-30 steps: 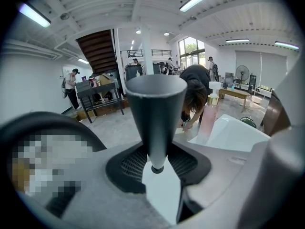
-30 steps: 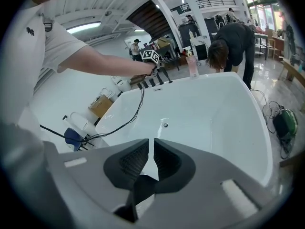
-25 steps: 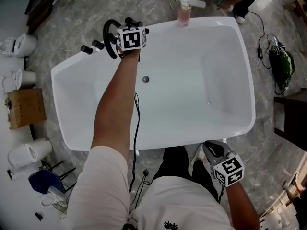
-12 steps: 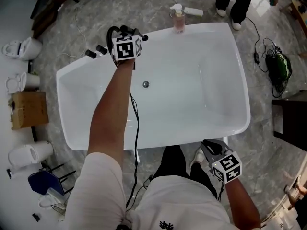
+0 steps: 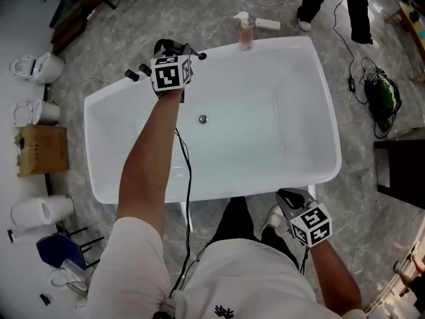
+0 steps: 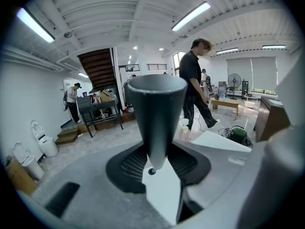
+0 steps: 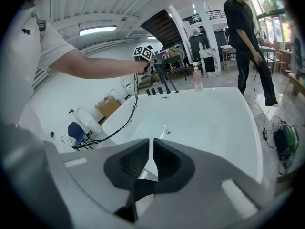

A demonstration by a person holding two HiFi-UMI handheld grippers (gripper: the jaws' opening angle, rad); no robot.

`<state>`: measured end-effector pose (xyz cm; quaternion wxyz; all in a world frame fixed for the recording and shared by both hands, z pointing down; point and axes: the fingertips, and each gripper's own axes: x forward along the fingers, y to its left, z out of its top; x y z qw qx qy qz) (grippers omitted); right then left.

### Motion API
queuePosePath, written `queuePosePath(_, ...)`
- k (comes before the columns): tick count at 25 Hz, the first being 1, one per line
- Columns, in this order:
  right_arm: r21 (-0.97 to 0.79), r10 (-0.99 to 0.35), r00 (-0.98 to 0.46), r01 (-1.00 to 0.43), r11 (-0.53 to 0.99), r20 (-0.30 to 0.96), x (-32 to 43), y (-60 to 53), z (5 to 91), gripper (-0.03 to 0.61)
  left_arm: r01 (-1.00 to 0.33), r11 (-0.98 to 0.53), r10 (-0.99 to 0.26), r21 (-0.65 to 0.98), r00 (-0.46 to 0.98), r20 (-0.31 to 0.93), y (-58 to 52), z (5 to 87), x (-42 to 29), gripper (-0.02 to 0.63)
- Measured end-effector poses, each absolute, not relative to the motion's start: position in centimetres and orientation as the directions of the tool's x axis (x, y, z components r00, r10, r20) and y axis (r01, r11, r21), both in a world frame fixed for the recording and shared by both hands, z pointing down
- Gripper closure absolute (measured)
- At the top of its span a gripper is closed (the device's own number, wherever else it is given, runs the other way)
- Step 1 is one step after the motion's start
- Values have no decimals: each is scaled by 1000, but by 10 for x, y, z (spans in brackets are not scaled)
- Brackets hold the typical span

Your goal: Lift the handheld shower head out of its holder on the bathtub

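- Black handheld shower head stands upright in the left gripper, wide end at 12 o'clock. The ribbed pads are clenched on its narrow lower stem.
- That grip low on the stem looks chosen so the piece can come straight up, and I judge it already clear of its holder. It hangs above the tub's far rim, at 11 o'clock from the drain.
- Two black tap knobs sit on the rim just beside it, at 9 o'clock of the gripper. I cannot pick out the holder itself.
- White bathtub holds no water that I can see and nothing but the drain.
- Pink liquid fills a pump bottle on the far rim, at 1 o'clock from the drain and well apart from the shower head.
- Right gripper waits at 5 o'clock, outside the near rim. Its jaws are pressed together on nothing, so I judge it idle for this step.
- Cardboard box lies on the floor at 9 o'clock; its contents are hidden.
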<state>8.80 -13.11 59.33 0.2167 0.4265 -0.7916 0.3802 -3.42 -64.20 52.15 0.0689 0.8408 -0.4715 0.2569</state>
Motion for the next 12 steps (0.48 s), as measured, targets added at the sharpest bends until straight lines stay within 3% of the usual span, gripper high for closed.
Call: queuePosePath(12, -399, -527, -560, -828, 395, 639, 86, -100, 575, 538, -820, -556, -773, -138, 448, 449, -573, 461, -49, 476)
